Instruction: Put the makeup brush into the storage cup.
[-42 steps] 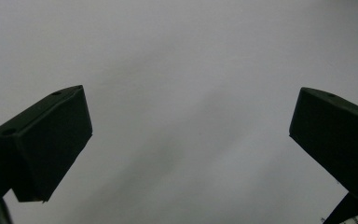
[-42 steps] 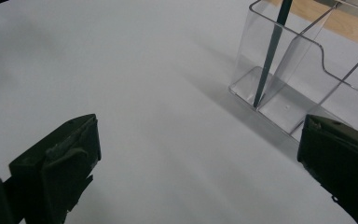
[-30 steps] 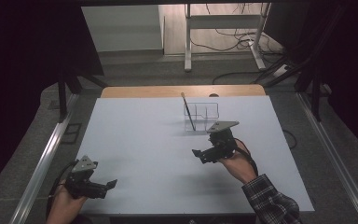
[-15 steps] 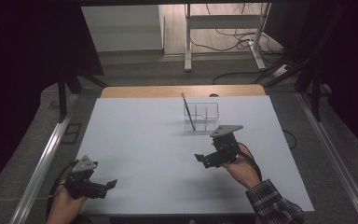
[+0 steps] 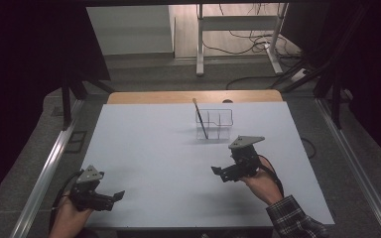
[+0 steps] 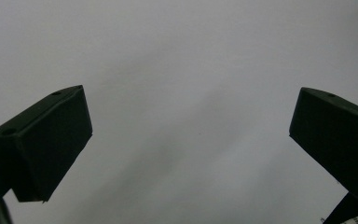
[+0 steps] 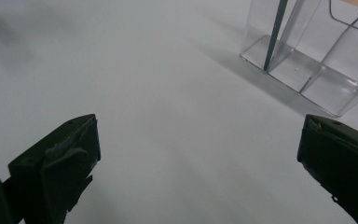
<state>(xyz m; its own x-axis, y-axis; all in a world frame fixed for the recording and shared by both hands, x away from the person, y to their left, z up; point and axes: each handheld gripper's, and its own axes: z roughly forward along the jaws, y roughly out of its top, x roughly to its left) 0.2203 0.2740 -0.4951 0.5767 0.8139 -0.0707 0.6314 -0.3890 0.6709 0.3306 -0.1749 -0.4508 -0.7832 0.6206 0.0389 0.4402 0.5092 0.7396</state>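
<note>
Organizer: clear, compartmented, far-centre on the counter
Contents: one dark pen, leaning in an end compartment
Right claw: wide, empty, near organizer
Left claw: wide, empty, near edge

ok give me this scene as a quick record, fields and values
surface: white table top
holder: clear divided organiser, standing on the far part of the table
pen: thin dark stick leaning in the organiser's left compartment
right gripper: open, holding nothing, on the near side of the organiser
left gripper: open, holding nothing, near the front left corner
contact: neither gripper touches the organiser
</note>
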